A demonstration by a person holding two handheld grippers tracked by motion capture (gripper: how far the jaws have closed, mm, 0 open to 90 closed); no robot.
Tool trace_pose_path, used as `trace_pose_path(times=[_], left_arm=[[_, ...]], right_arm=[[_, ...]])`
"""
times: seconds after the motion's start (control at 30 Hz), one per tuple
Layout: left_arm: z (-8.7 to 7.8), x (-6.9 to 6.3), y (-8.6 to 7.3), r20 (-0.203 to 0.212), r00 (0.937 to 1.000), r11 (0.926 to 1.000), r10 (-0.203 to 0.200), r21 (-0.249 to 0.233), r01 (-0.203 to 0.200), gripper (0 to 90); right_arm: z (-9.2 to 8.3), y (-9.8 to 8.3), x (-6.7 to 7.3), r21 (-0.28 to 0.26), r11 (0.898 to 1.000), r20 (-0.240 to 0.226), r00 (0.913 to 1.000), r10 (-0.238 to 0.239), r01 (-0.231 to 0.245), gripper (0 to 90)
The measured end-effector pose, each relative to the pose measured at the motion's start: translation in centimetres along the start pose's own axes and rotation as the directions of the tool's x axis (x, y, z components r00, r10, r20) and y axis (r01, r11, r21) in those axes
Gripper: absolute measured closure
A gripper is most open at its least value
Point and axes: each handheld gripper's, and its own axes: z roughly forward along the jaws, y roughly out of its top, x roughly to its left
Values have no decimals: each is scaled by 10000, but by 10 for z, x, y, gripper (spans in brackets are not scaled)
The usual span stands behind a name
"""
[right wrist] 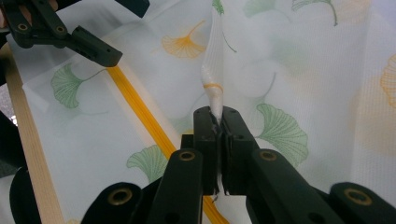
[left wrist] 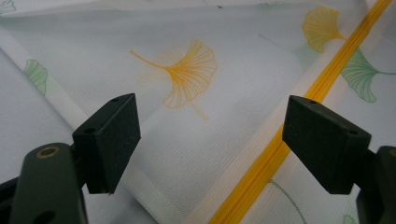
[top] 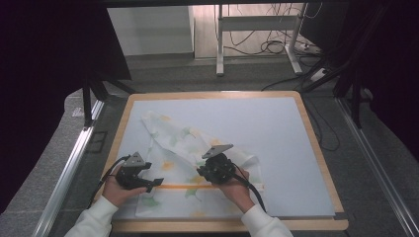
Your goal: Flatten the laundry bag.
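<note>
mesh bag (top: 197, 163) on table (top: 291, 143), near-left part | zipper (top: 185, 186) across bag's near side

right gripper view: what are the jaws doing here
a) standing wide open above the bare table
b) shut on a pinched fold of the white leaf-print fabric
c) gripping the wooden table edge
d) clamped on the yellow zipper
b: the right gripper has its jaws pressed together on a raised fold of the leaf-print fabric, while the yellow zipper lies flat off to one side, untouched by them.
</note>
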Motion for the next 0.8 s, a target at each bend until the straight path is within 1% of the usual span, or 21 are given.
trace_pose_path(times=[0.8], left_arm=[[1,0,0,10,10000,10000,20,49,-20,190]], right_arm=[[-17,1,-20,-503,9980,418,9983,416,-395,854]])
